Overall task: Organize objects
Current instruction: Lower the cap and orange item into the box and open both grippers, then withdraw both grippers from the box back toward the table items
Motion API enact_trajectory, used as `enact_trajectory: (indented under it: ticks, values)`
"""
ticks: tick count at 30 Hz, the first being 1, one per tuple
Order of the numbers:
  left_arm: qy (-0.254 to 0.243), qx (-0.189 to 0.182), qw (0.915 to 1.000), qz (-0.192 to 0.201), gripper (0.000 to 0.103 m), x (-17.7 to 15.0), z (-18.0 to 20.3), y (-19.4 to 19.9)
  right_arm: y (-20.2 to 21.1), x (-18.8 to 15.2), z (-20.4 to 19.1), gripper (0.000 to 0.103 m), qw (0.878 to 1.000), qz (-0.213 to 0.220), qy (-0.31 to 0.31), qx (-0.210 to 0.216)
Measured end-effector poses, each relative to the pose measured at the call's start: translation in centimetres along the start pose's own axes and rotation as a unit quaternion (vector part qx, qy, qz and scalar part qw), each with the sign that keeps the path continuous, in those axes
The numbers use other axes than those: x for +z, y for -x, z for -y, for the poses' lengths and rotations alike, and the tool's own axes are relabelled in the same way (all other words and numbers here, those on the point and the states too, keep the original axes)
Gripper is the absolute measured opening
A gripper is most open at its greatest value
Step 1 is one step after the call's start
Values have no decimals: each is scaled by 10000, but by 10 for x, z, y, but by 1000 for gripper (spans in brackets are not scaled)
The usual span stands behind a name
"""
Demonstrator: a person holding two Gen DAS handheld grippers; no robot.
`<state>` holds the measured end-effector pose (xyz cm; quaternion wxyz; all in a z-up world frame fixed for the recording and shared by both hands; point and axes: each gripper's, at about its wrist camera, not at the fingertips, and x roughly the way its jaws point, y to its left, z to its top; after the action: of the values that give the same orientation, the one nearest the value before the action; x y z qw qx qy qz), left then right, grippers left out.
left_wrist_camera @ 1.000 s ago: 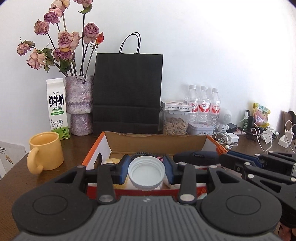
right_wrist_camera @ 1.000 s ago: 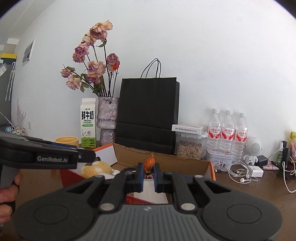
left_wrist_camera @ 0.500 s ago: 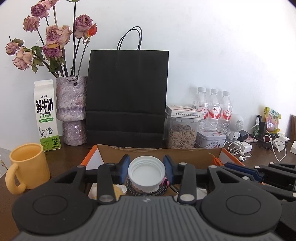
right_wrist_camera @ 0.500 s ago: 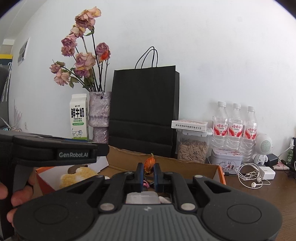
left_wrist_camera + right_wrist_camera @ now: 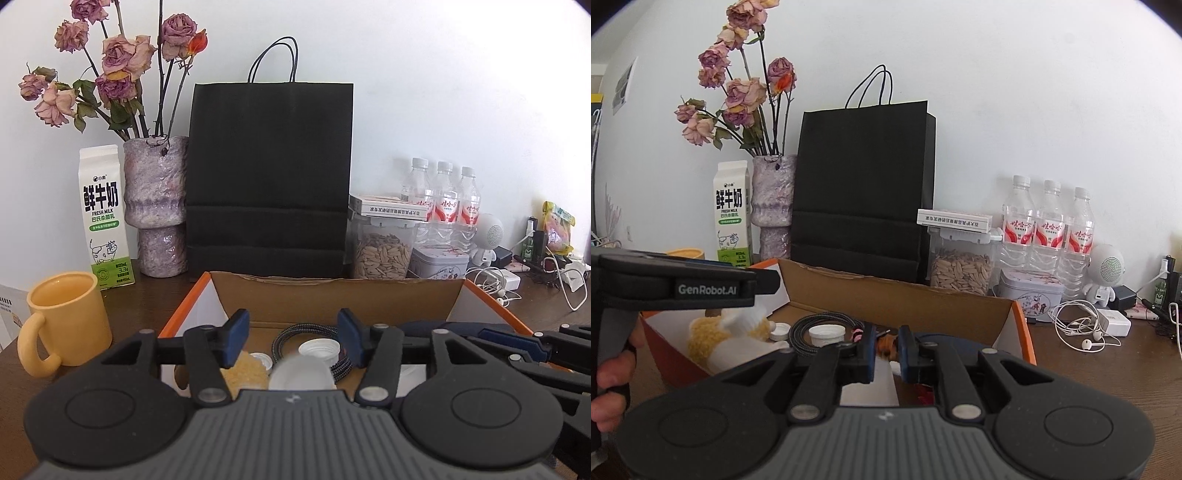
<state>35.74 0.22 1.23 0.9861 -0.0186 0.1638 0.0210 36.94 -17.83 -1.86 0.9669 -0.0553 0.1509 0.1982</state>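
Observation:
An open cardboard box (image 5: 332, 291) with orange outer walls lies under both grippers. My left gripper (image 5: 293, 343) is over it, its jaws opening wide. A blurred white lid (image 5: 301, 373) is below and free of the pads. My right gripper (image 5: 887, 354) hangs over the box (image 5: 894, 295), its jaws opening a little. A small orange thing (image 5: 886, 344) sits low in the gap, and the pads do not seem to press it. In the box lie a braided cable (image 5: 809, 326), a white cap (image 5: 827, 334) and a yellow plush (image 5: 709, 334).
Behind the box stand a black paper bag (image 5: 269, 177), a vase of dried roses (image 5: 155, 206), a milk carton (image 5: 105, 214), a seed jar (image 5: 382, 251) and water bottles (image 5: 443, 199). A yellow mug (image 5: 66, 317) is left; earphones and chargers (image 5: 1086, 328) are right.
The left jaws spread and the white lid slipped out downward into the box. The right jaws parted slightly and the orange thing sank between them. Both grippers moved forward over the box.

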Motion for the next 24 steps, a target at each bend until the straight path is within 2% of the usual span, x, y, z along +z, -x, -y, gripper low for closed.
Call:
enact_trajectory:
  ticks: [1,2,3,4,9,24]
  values:
    - [31,12,10000,21,87,0,-1,0,-1,-1,0,45,10000,-35,-2,-39]
    - [63,54,9999,87,99,-1,-2,1,-2,-1,0,76,10000,-51,-24,-81]
    - [68,137,9997,199,103,-1,-2,2,-1,-2,0,88,9999,-12,-41,-156]
    - [41,187,9995,265,103,-1,-1,4,0,-2,0,98,9997,44,-28,-238]
    - [16,196,9994,278,103,-2,-1,5,2,-2,2,101,9994,114,-86,-304]
    - [120,205,9992,308,103,-9,-11,9,7,-4,4,103,9989,182,-199,-375]
